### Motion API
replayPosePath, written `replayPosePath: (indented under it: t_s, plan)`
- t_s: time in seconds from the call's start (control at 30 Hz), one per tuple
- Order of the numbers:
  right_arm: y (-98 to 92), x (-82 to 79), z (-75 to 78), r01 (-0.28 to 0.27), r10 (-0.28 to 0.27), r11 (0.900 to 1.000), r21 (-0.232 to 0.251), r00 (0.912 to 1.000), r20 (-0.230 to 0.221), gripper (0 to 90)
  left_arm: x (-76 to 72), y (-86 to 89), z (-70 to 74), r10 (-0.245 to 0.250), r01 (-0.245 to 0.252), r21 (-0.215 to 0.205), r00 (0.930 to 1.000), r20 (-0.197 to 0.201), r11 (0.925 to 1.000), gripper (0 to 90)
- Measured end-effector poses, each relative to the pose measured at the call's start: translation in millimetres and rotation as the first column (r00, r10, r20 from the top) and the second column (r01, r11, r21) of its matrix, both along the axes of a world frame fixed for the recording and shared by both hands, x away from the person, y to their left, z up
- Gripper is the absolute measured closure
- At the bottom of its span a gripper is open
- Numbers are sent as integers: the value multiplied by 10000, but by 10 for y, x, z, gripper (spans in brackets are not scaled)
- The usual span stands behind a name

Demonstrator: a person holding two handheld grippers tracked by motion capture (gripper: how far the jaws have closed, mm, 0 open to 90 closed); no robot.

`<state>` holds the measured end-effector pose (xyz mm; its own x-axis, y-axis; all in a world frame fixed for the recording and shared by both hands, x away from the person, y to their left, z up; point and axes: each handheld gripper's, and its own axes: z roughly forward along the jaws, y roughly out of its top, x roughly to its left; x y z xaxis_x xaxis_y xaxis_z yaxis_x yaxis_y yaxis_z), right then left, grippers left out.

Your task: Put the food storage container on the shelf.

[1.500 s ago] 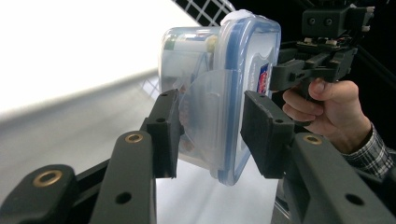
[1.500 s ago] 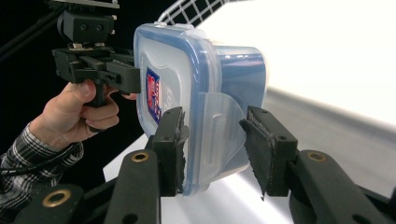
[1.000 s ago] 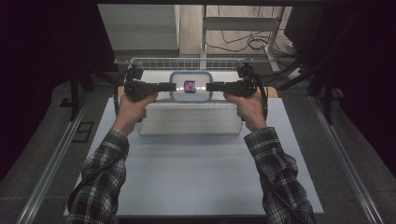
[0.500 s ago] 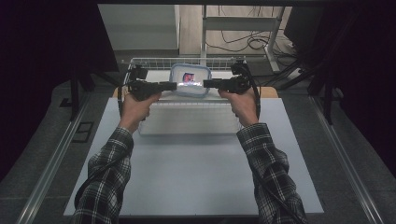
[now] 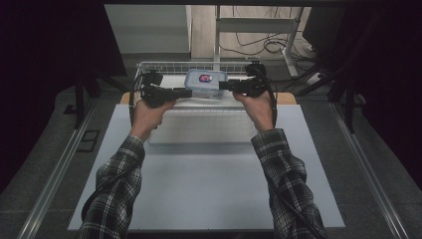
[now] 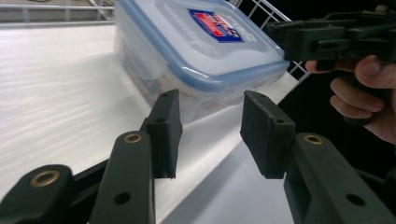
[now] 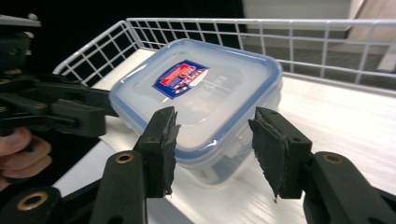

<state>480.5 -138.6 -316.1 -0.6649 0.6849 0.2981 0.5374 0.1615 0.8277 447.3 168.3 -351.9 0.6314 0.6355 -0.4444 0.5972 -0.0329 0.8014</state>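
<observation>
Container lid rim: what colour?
Blue, on the container; clearest in the right gripper view.

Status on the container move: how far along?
Done, by the look of it: the lidded container sits inside the wire basket, lid on. In hand: the release. The right gripper has just been opening its jaws, which stand apart at the container's near corner without pressing on it. The left gripper has its jaws open, short of the container. Left: draw both grippers back clear of the basket.
</observation>
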Motion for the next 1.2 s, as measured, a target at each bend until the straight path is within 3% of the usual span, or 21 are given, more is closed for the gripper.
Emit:
replayPosePath:
  t_s: [0.1, 0.2, 0.27, 0.33, 0.43, 0.5, 0.7, 0.87, 1.0, 1.1, 1.2]
  plan:
    - [-5, -6, 18, 268, -253, 9989, -398, 9990, 367, 476, -3, 24, 51, 363, -367, 101, 9987, 361, 9993, 539]
    - [-36, 0, 22, 425, -414, 9988, -237, 9980, 468, 470, 15, 49, 126, 1067, -1082, 166, 9915, 747, 9940, 502]
    - [-32, 14, 18, 416, -401, 9987, -300, 9980, 488, 475, 60, 42, 162, 1283, -1289, 20, 9885, 804, 9917, 509]
    - [-13, 33, 6, 439, -422, 9984, -347, 9979, 485, 478, 111, -1, 173, 1433, -1458, 299, 9869, 739, 9889, 525]
    - [16, 70, -11, 373, -365, 9991, -212, 9987, 367, 499, 149, -50, 145, 1223, -1242, 292, 9907, 596, 9918, 541]
    - [43, 73, -10, 291, -285, 9994, -162, 9991, 323, 507, 119, -72, 147, 1325, -1347, 334, 9892, 624, 9903, 540]
    - [77, 32, 23, 140, -120, 9988, -467, 9990, 429, 547, -8, -41, 149, 1289, -1307, 262, 9898, 614, 9911, 542]
    - [111, -6, 37, 214, -179, 9976, -659, 9985, 527, 543, -4, -55, 162, 1396, -1428, 414, 9876, 720, 9889, 545]
    - [93, -37, 44, 321, -268, 9970, -708, 9969, 739, 453, -46, -48, 200, 1485, -1564, 687, 9829, 1088, 9853, 453]
    - [60, -87, -4, 194, -140, 9975, -675, 9967, 804, 296, -103, -46, 202, 1445, -1592, 1027, 9800, 1371, 9819, 313]
    - [46, -133, -28, 171, -107, 9978, -638, 9949, 1000, 220, -165, -55, 180, 1255, -1456, 1240, 9796, 1569, 9815, 232]
